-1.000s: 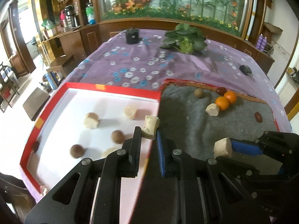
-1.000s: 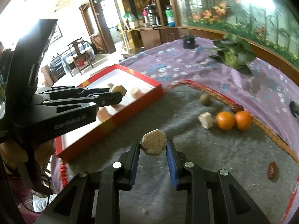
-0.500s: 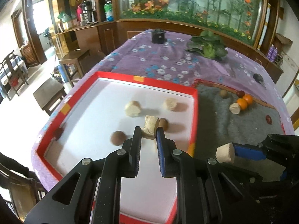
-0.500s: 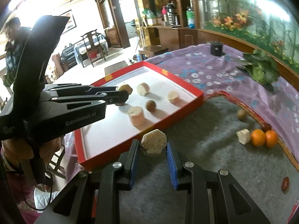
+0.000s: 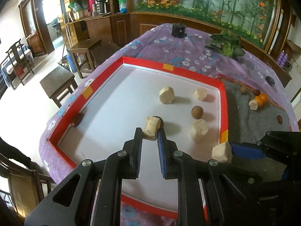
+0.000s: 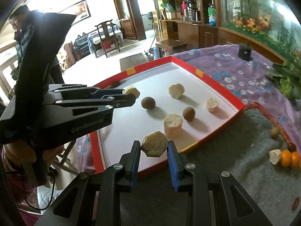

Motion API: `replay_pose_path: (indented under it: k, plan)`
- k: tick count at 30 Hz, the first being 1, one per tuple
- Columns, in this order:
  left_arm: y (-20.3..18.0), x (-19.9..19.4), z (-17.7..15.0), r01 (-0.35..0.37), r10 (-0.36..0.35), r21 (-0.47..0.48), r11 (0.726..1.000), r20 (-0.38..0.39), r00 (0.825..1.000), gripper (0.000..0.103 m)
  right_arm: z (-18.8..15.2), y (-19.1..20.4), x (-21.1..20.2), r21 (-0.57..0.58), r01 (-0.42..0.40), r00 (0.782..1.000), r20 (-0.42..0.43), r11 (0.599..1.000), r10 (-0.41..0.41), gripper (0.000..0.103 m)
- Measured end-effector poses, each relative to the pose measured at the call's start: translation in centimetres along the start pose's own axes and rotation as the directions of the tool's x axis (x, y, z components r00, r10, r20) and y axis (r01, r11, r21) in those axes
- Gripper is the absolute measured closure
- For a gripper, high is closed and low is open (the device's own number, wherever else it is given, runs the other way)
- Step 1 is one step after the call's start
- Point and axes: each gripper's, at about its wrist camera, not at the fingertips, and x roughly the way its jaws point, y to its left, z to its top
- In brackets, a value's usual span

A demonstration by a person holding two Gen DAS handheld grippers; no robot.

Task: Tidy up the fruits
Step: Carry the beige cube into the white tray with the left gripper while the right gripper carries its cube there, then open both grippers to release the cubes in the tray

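Midway: both grippers carrying pale chunks over the red-rimmed tray (image 5: 223,101).
Left gripper (image 5: 150,131) is clamped on a rough beige chunk (image 5: 151,126) above the white tray floor; right gripper (image 6: 154,146) pinches a grainy hexagonal piece (image 6: 154,146) near the tray's edge. Already in the tray: three crumbly pale chunks, two smooth brown balls, one dark red date. Left on the fuzzy grey mat (image 6: 235,169): two glossy oranges (image 6: 289,158), a pale chunk, a small brown ball, dates.
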Motion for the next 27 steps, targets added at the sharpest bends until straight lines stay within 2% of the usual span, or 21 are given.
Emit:
replay_pose_path:
  k: [7, 21, 27]
  plan:
    - [0.2, 0.3, -0.9, 0.023, -0.023, 0.006, 1.000, -0.028, 0.999, 0.088, 0.6, 0.5, 1.6, -0.004, -0.034, 0.999, -0.028, 0.999, 0.034, 0.075]
    - [-0.4, 1.8, -1.2, 0.036, -0.036, 0.002, 0.999, -0.062, 0.997, 0.088, 1.1, 0.4, 4.3, -0.019, 0.040, 0.997, -0.071, 0.999, -0.042, 0.075]
    - [-0.1, 2.6, -1.3, 0.021, -0.023, -0.025, 0.999, -0.088, 0.996, 0.088, 1.0, 0.1, 4.1, 0.000, 0.013, 0.998, -0.057, 1.000, -0.013, 0.072]
